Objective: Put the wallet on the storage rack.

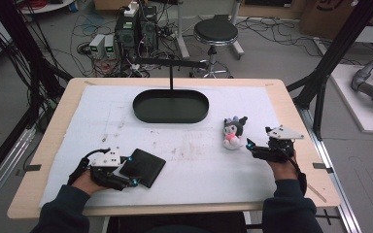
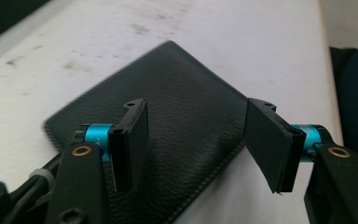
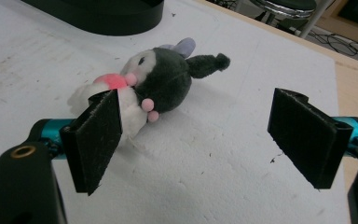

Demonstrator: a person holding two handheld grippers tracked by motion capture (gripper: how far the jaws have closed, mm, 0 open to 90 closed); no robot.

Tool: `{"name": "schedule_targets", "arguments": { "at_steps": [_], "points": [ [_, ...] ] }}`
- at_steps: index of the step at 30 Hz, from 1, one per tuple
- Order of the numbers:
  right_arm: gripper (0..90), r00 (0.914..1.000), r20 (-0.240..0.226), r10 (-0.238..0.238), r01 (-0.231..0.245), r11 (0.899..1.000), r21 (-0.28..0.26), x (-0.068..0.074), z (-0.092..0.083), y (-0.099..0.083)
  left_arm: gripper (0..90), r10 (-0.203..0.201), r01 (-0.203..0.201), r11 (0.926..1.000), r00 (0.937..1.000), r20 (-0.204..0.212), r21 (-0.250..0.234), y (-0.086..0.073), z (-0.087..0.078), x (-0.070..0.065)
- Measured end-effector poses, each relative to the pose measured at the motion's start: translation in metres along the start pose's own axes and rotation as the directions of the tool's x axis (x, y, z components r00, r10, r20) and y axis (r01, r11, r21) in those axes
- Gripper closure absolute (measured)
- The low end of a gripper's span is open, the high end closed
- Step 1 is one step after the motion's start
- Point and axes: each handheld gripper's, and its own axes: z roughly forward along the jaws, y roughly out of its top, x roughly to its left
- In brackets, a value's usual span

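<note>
Two hand-held grippers at a white-topped table, one wallet, one plush toy.

Left gripper: jaws spread, nothing pinched; black leather wallet lies flat on the white mat directly under and ahead of the jaws, near the front left. Right gripper: jaws spread wide, empty; small plush toy, dark head, white body, pink patch, lies on its side just beside the left-hand jaw. Black oval tray sits at the far middle, well apart from both.
</note>
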Motion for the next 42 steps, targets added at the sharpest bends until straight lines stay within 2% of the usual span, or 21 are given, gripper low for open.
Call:
{"name": "schedule_targets", "arguments": {
  "at_steps": [2, 6, 9, 10, 13, 14, 15, 16, 18, 19, 20, 21, 22, 23, 25, 27, 29, 31, 33, 36, 42],
  "points": [
    [17.9, 1.0, 0.001, 0.002, -0.002, 1.0, 0.001, 0.0, 0.0, 0.0, 38.4, 0.017, -0.017, 0.9997, 0.9998, 0.01, 0.019, -0.001, 0.002, -0.002],
    [17.9, 1.0, 0.0, 0.0, 0.0, 1.0, 0.002, 0.0, 0.001, 0.0, 29.0, 0.024, -0.022, 0.9979, 0.9994, -0.025, 0.061, -0.001, 0.011, -0.004],
    [17.9, 1.0, 0.002, 0.003, -0.003, 1.0, 0.006, 0.0, 0.001, 0.0, 31.4, 0.021, -0.016, 0.9979, 0.9972, -0.071, 0.063, 0.001, 0.014, -0.003],
    [17.9, 1.0, 0.004, 0.005, -0.005, 1.0, 0.005, 0.001, 0.0, 0.0, 34.2, -0.019, 0.026, 0.9978, 0.9931, -0.116, 0.061, 0.004, 0.018, -0.002],
    [17.9, 1.0, 0.003, 0.004, -0.004, 1.0, 0.006, 0.002, 0.0, 0.0, 42.8, -0.034, 0.044, 0.9971, 0.9875, -0.154, 0.062, 0.008, 0.021, -0.001],
    [17.9, 1.0, 0.003, 0.004, -0.004, 1.0, 0.006, 0.002, 0.0, 0.0, 42.8, -0.05, 0.06, 0.9968, 0.9818, -0.183, 0.052, 0.009, 0.021, 0.001],
    [17.9, 1.0, 0.002, 0.005, -0.005, 1.0, 0.008, 0.003, 0.001, 0.0, 54.1, -0.074, 0.086, 0.9951, 0.9742, -0.213, 0.048, 0.01, 0.021, 0.003],
    [17.9, 1.0, 0.002, 0.005, -0.005, 1.0, 0.008, 0.003, 0.001, 0.0, 54.1, -0.095, 0.108, 0.9935, 0.9636, -0.25, 0.037, 0.011, 0.023, 0.004],
    [17.9, 1.0, 0.002, -0.002, 0.002, 1.0, 0.009, 0.002, 0.001, 0.0, 52.4, -0.121, 0.134, 0.9907, 0.9397, -0.32, 0.021, 0.013, 0.026, 0.006],
    [17.9, 1.0, 0.002, -0.002, 0.002, 1.0, 0.009, 0.002, 0.001, 0.0, 52.4, -0.139, 0.152, 0.9883, 0.9229, -0.359, 0.01, 0.014, 0.029, 0.008],
    [17.9, 1.0, 0.001, -0.002, 0.002, 1.0, 0.009, 0.002, 0.001, 0.0, 52.2, -0.151, 0.163, 0.9866, 0.9155, -0.373, 0.001, 0.015, 0.03, 0.01],
    [18.0, 1.0, 0.002, -0.001, 0.001, 1.0, 0.01, 0.002, 0.0, 0.0, 51.7, -0.145, 0.156, 0.9877, 0.9134, -0.38, -0.002, 0.016, 0.031, 0.011],
    [18.0, 1.0, 0.003, 0.001, -0.001, 1.0, 0.01, 0.002, 0.0, 0.0, 51.3, -0.121, 0.127, 0.9919, 0.9306, -0.345, -0.005, 0.017, 0.031, 0.011],
    [18.0, 1.0, 0.003, 0.001, -0.001, 1.0, 0.01, 0.002, 0.0, 0.0, 47.6, -0.121, 0.127, 0.9919, 0.9306, -0.345, -0.005, 0.017, 0.031, 0.011],
    [18.0, 1.0, 0.002, 0.001, -0.001, 1.0, 0.008, 0.001, -0.001, -0.001, 41.6, -0.107, 0.111, 0.9938, 0.9586, -0.264, 0.0, 0.015, 0.028, 0.011],
    [18.0, 1.0, 0.002, 0.003, -0.003, 1.0, 0.009, 0.0, -0.001, -0.002, 31.8, -0.055, 0.062, 0.9978, 0.9698, -0.238, 0.023, 0.013, 0.024, 0.008],
    [18.0, 1.0, 0.0, 0.006, -0.006, 1.0, 0.01, 0.0, -0.001, -0.002, 20.1, -0.05, 0.062, 0.9971, 0.9687, -0.243, 0.043, 0.009, 0.021, 0.008],
    [26.6, 0.9999, -0.01, 0.0, 0.0, 1.0, 0.009, 0.0, -0.001, -0.002, 19.6, -0.078, 0.102, 0.9917, 0.959, -0.272, 0.077, 0.004, 0.018, 0.012],
    [26.6, 0.9999, -0.014, -0.008, 0.009, 1.0, 0.011, 0.001, 0.0, -0.002, 19.6, -0.114, 0.14, 0.9875, 0.9514, -0.286, 0.072, -0.001, 0.016, 0.018],
    [26.3, 0.9998, -0.015, -0.01, 0.01, 1.0, 0.012, 0.001, 0.001, -0.001, 18.5, -0.111, 0.142, 0.9861, 0.9499, -0.292, 0.087, -0.001, 0.018, 0.019],
    [25.9, 0.9999, -0.014, -0.008, 0.009, 1.0, 0.006, 0.002, 0.001, 0.0, 23.3, -0.172, 0.208, 0.9753, 0.9248, -0.34, 0.074, 0.002, 0.021, 0.019]
  ]
}}
